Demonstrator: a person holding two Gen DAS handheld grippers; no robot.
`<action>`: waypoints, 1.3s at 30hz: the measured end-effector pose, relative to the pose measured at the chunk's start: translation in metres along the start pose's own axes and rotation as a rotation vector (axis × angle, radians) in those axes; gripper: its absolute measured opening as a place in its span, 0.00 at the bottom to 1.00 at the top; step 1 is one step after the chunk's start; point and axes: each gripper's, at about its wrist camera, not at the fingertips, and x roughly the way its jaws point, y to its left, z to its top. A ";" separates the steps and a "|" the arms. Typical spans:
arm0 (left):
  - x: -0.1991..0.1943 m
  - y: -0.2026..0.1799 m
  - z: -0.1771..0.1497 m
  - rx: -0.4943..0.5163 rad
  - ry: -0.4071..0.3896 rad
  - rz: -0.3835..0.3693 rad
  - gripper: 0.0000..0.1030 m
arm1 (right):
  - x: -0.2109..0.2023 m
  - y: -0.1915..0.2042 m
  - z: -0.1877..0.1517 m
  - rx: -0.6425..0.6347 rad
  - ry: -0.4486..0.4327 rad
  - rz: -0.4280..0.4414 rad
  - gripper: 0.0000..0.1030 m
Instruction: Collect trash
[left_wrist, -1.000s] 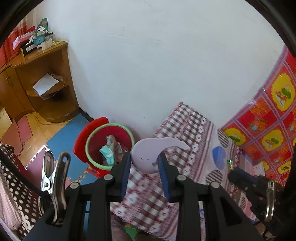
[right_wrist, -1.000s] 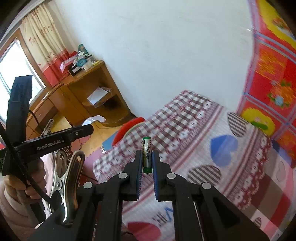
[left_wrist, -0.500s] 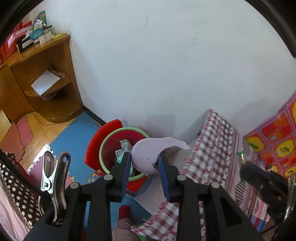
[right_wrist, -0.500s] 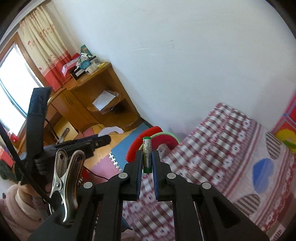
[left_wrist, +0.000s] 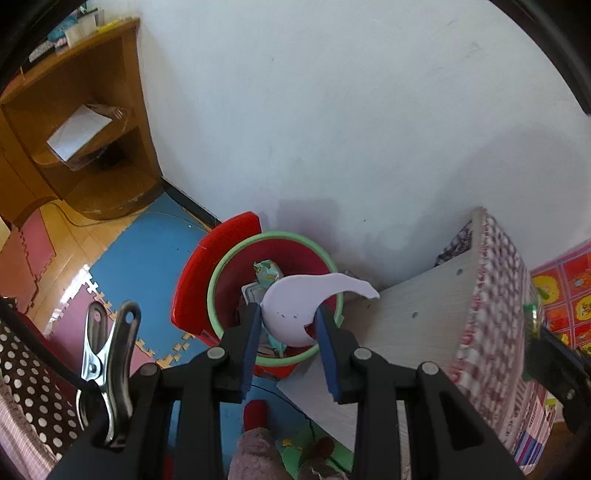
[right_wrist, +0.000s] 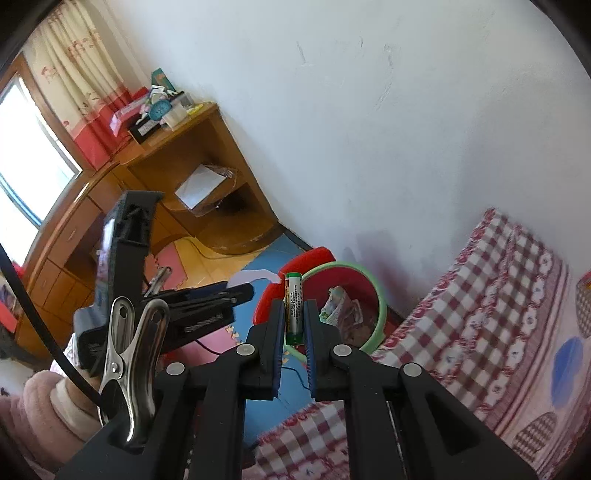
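Left wrist: left claw (left_wrist: 287, 325) clamped on eggshell (left_wrist: 295, 310) above bin (left_wrist: 221, 280); right claw (right_wrist: 294, 325) clamped on battery (right_wrist: 294, 306).

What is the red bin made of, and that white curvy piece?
Bin: likely plastic; smooth, glossy red wall with a molded green rim. White piece: looks like broken eggshell or thin plastic; matte, curved, jagged edge, tiny specks. Hard to tell which.

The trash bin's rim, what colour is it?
Light green, ringing the round red plastic trash bin; clearest in the left wrist view.
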 end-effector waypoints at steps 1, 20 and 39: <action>0.009 0.004 0.001 -0.002 0.009 -0.006 0.31 | 0.005 0.001 0.000 0.009 0.003 0.001 0.11; 0.110 0.033 0.012 0.004 0.111 -0.011 0.31 | 0.060 0.010 0.014 0.064 0.032 -0.034 0.11; 0.120 0.034 0.026 0.054 0.130 0.006 0.37 | 0.104 -0.010 0.030 0.121 0.112 -0.054 0.11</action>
